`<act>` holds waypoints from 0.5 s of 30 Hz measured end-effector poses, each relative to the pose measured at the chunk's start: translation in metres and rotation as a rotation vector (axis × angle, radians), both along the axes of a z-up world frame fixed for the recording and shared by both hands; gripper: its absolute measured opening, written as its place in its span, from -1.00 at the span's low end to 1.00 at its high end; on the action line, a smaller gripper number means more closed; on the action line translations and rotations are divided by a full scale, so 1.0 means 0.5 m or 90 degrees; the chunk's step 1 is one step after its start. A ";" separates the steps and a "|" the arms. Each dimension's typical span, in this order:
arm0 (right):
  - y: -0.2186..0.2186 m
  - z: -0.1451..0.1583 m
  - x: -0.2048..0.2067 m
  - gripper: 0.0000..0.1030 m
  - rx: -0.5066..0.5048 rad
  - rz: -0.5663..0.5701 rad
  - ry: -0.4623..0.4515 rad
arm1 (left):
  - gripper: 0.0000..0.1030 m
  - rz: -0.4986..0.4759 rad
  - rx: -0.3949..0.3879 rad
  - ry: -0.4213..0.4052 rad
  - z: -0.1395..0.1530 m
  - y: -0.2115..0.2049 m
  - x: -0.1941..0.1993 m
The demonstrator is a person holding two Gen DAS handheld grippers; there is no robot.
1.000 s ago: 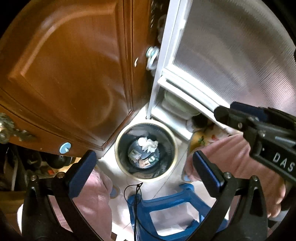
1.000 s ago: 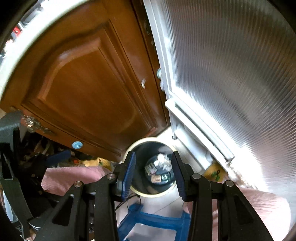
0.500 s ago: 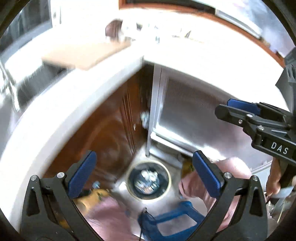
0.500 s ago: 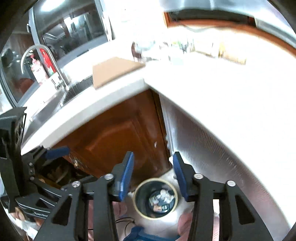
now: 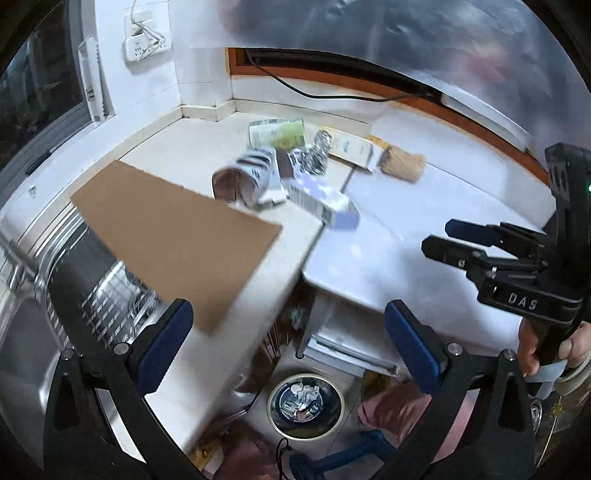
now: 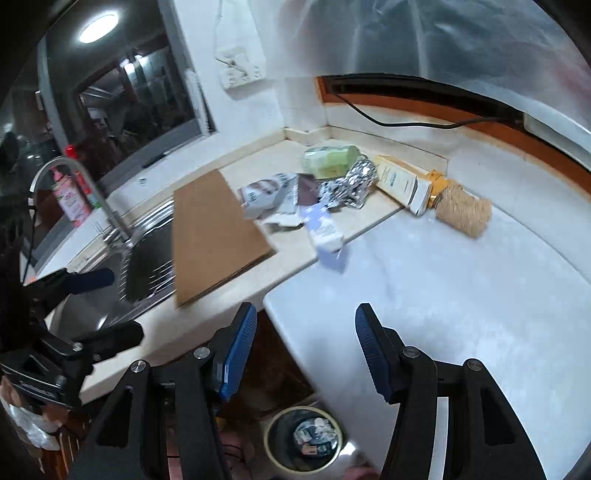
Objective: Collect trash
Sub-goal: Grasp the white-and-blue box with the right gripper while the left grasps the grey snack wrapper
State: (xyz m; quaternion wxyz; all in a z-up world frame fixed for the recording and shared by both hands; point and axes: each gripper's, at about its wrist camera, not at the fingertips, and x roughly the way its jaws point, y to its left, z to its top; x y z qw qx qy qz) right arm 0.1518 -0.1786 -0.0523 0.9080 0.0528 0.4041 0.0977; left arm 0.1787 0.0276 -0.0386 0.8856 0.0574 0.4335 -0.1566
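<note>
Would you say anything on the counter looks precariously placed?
Yes. The cardboard sheet lies askew, jutting over the sink, and the small lilac carton straddles the seam between the two worktops. Both could tip.

Your pale L-shaped table (image 6: 461, 295), brown cardboard sheet (image 6: 214, 236) overhanging its sink edge, crumpled foil (image 6: 351, 184), green packet (image 6: 328, 158), cream box (image 6: 402, 181), lilac carton (image 6: 327, 236), straw-coloured bundle (image 6: 463, 210) clustered near your corner.

A white-tiled wall (image 6: 295, 99) with a socket plate (image 6: 242, 70) sits top centre; a dark window (image 6: 125, 99) upper left reflects a round ceiling lamp (image 6: 98, 26); pale stone counter (image 6: 461, 280) at right.
</note>
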 end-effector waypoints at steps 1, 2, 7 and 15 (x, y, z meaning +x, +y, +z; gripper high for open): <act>0.000 0.000 0.031 0.11 0.000 0.000 0.012 | 0.99 0.000 -0.002 0.007 0.002 -0.003 0.023; -0.002 0.000 0.060 0.11 0.002 -0.001 0.024 | 0.99 0.001 -0.003 0.014 0.002 -0.004 0.052; -0.005 -0.037 0.183 0.11 0.000 -0.010 0.052 | 0.99 0.015 -0.005 0.046 -0.010 -0.006 0.194; 0.025 -0.110 0.327 0.11 -0.019 0.007 0.094 | 0.99 0.034 -0.015 0.079 -0.041 0.008 0.357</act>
